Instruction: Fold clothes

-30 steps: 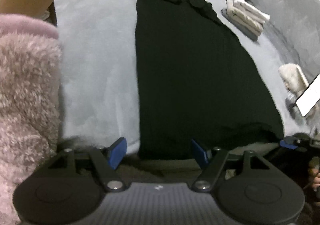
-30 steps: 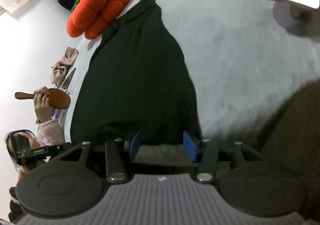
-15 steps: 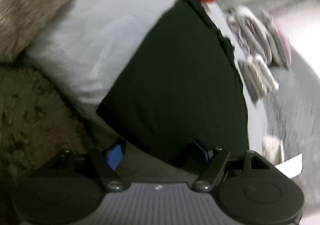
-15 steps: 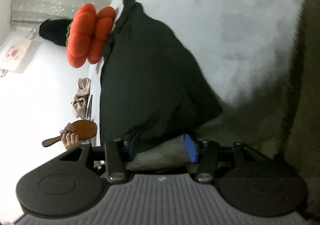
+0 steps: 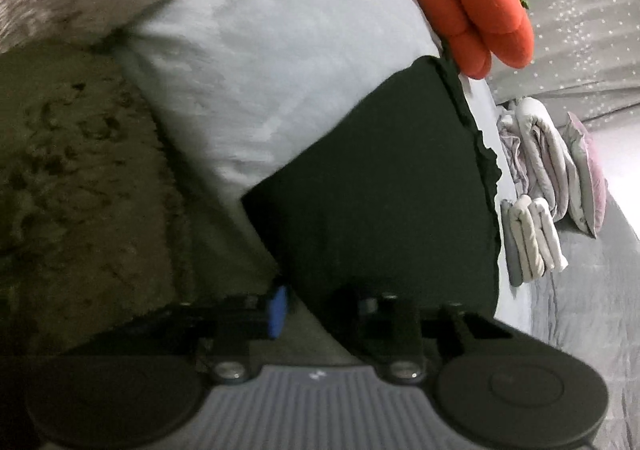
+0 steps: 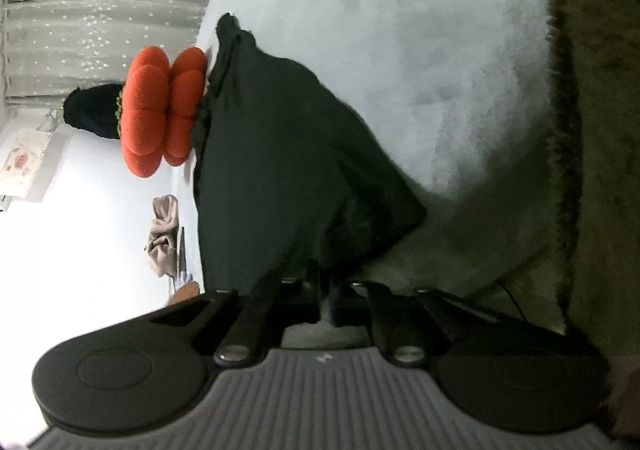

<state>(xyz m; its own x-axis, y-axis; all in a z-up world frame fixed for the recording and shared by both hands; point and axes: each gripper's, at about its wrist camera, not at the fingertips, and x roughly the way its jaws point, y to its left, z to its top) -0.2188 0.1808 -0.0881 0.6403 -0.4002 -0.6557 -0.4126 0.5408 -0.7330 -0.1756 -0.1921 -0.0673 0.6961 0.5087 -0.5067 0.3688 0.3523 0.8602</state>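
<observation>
**Q:** Which step is in hand?

**A:** First fold of the black garment. I hold its near hem at two corners. My left gripper has its blue finger pad showing on one side and the cloth corner over the other; the jaws look narrow on that corner, though blur and dark fabric keep me from being sure. My right gripper is pinched nearly closed on the opposite hem corner, which bunches into a point just above the fingers.

**Q:** Where does the garment lie?

**A:** On the pale fleece blanket, running from the near edge of the bed toward the far edge, where its narrow end touches the orange pumpkin cushion. A stack of folded laundry sits just beside its right side.

**Q:** What does the next move call for?

**A:** In my judgement: carry both corners level toward the cushion end, hem taut between them

**Q:** How does the cloth look?

**A:** Matte, dark, limp; flat in the middle, ruffled on one long edge, near corners lifted
</observation>
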